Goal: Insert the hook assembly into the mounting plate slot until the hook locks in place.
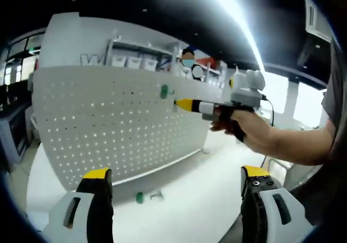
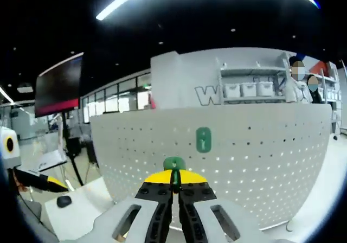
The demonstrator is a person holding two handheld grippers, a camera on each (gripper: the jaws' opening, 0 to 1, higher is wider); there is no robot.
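We hold our left claw (image 1: 176, 189) spread over the white table (image 1: 190, 205), a spare green hook (image 1: 140, 198) lying just ahead of it, while our right claw (image 2: 174, 180) pinches a green hook assembly (image 2: 174, 164) just below the mounting plate (image 2: 203, 140) on the pegboard (image 2: 260, 161).

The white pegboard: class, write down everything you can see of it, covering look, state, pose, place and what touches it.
The white pegboard is a wide panel, metal or plastic by its look, punched with even rows of small holes, some glowing with light from behind. It stands upright on a white table. One green hook is already mounted on its face. The right gripper, shut on a second green hook, is held up at the board, though contact cannot be confirmed.
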